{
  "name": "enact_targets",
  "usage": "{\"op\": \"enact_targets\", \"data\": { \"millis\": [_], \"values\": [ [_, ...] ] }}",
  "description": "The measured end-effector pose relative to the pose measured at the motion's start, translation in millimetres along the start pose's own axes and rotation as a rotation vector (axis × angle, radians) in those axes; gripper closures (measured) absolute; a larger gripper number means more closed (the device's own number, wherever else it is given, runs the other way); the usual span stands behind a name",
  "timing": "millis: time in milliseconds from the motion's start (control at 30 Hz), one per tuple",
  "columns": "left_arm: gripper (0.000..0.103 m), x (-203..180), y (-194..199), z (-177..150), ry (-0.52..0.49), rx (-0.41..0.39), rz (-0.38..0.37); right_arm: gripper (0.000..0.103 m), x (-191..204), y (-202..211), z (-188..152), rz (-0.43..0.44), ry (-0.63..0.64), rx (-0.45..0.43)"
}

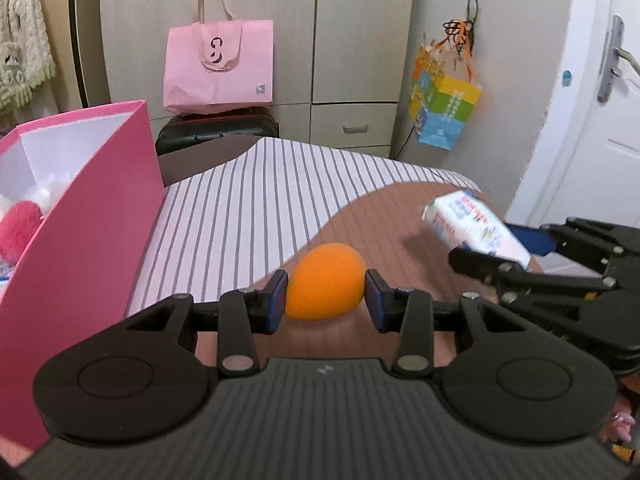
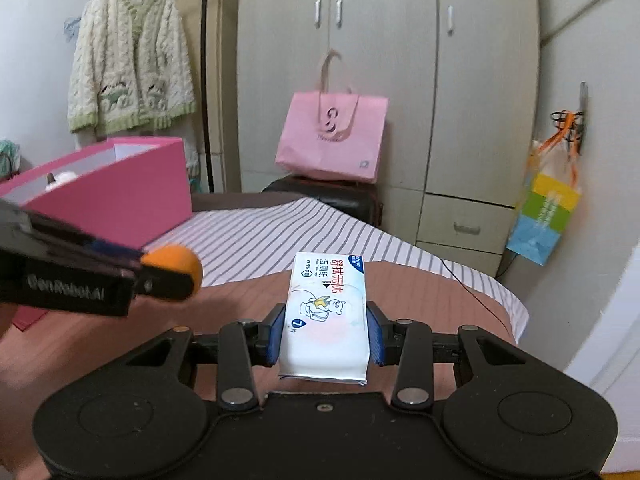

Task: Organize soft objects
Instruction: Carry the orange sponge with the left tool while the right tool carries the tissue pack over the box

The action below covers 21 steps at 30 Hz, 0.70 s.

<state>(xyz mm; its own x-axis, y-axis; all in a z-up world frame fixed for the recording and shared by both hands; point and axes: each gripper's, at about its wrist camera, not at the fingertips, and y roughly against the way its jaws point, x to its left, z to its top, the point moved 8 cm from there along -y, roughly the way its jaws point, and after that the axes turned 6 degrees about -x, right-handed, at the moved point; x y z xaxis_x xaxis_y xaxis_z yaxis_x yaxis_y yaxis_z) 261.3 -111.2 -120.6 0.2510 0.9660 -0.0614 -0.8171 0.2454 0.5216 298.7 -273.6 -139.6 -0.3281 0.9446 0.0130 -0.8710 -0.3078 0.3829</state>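
Our left gripper (image 1: 326,298) pinches an orange sponge egg (image 1: 326,282) above the bed (image 1: 224,216); our right gripper (image 2: 326,330) clamps a wet-tissue pack (image 2: 326,312). Risk: either soft item squirms loose before reaching the pink box (image 1: 100,208), since both grips are narrow.

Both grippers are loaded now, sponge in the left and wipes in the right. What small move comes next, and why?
Probably carry the left gripper left, toward the open pink box. It already clamps the orange sponge, and the box, with plush items inside, stands close on its left. The right gripper, clamped on the wipes pack, is farther away and can follow.
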Motion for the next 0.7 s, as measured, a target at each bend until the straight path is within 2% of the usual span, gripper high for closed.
{"op": "enact_targets", "data": {
  "millis": [267, 467, 600, 700],
  "values": [
    [0.063, 1.3, 44.1, -17.8, -0.036, -0.027, -0.04, 0.058, 13.3, 37.6, -6.0, -0.094, -0.045, -0.055],
    [0.063, 6.7, 78.6, -24.4, -0.068, -0.085, -0.068, 0.058, 37.2, 52.2, -13.3, -0.062, -0.062, -0.058],
    [0.063, 11.7, 90.0, -34.2, -0.079, -0.077, -0.092, 0.058, 57.3, 60.0, -22.2, -0.07, -0.013, -0.058],
    [0.063, 18.2, 97.9, -40.8, -0.066, -0.058, -0.118, 0.058, 68.6, 66.6, -28.0, -0.034, -0.018, -0.035]
  ]
}}
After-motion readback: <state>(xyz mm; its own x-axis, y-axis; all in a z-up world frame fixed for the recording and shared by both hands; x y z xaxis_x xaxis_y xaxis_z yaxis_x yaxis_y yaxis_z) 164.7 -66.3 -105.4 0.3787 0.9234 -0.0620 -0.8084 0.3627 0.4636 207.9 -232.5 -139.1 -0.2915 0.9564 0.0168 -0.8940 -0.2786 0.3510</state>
